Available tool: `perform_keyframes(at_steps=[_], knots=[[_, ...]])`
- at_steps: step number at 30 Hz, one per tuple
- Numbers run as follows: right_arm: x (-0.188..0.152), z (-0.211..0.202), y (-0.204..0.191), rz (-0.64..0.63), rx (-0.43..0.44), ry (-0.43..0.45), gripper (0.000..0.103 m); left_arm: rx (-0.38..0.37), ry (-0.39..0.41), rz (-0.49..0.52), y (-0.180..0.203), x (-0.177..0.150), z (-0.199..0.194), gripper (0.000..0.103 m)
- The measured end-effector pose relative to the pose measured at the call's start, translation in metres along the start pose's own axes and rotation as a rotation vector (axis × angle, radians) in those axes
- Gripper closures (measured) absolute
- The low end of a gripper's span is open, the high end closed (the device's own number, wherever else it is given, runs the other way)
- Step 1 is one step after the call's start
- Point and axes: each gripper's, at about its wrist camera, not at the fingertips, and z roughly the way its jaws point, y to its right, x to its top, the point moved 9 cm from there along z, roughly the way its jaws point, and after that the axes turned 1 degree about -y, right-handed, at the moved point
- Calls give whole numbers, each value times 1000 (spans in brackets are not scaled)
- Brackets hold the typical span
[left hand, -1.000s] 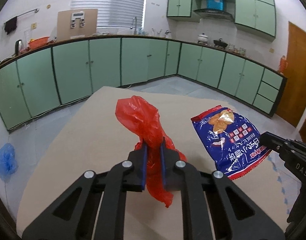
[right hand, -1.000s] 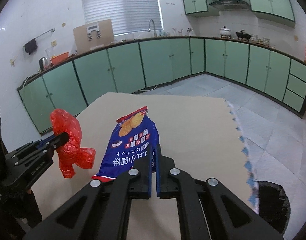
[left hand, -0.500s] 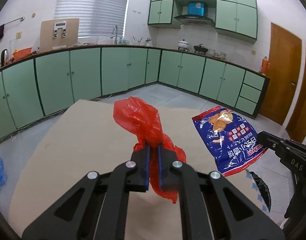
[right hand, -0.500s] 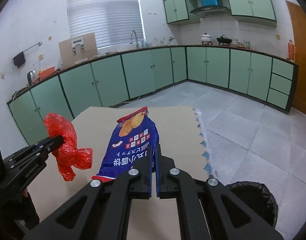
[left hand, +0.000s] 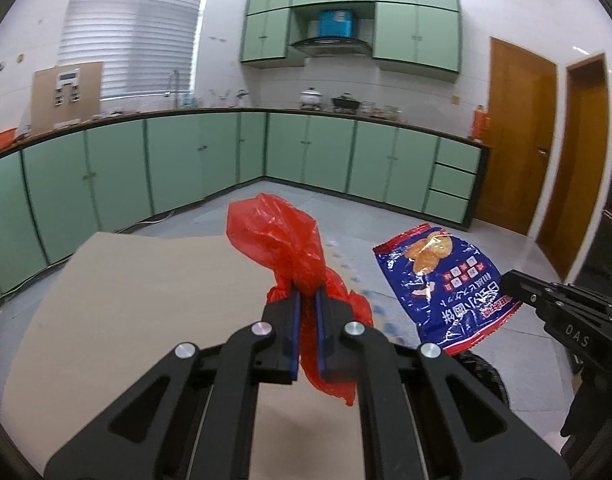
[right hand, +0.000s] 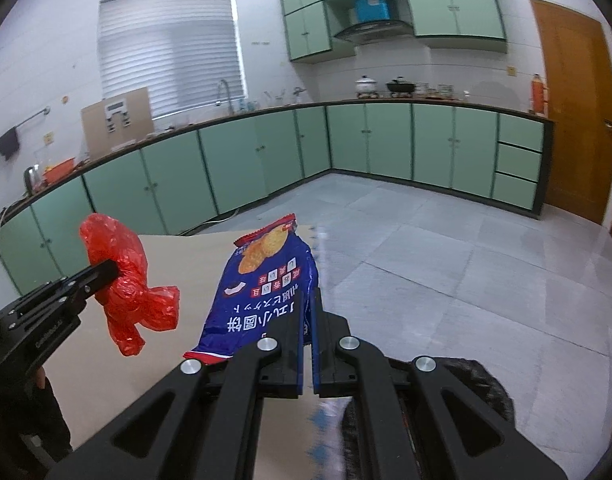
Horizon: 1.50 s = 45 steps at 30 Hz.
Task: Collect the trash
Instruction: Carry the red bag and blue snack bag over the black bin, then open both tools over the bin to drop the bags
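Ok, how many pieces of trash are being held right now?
2. A red bag is clamped in the left tool, and a blue snack packet is in the right tool. Both are off the table; more may lie out of view.

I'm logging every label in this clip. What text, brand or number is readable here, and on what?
"DAS" on the side of the right hand-held gripper, partly cut off.
Large white characters on the blue snack bag, upside down in both views; not read with confidence.
Small label boxes on that bag: too small to read.
Print on the left hand-held gripper body: blurred.
Red plastic bag: no text.
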Motion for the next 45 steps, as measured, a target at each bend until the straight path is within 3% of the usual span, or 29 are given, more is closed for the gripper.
perform_keyframes(at_steps=[10, 19, 29, 39, 45], knots=[[-14, -30, 92, 66, -136, 0, 100, -144, -24, 62, 107, -11, 27, 98], [-35, -53, 160, 116, -242, -9, 100, -229, -47, 121, 184, -31, 49, 98], [-52, -62, 198, 161, -299, -28, 100, -263, -93, 160, 222, -50, 73, 98], [-90, -31, 227, 220, -314, -121, 100, -263, -164, 193, 235, -69, 108, 97], [-100, -6, 238, 239, -314, -177, 97, -254, -212, 214, 243, -84, 125, 88]])
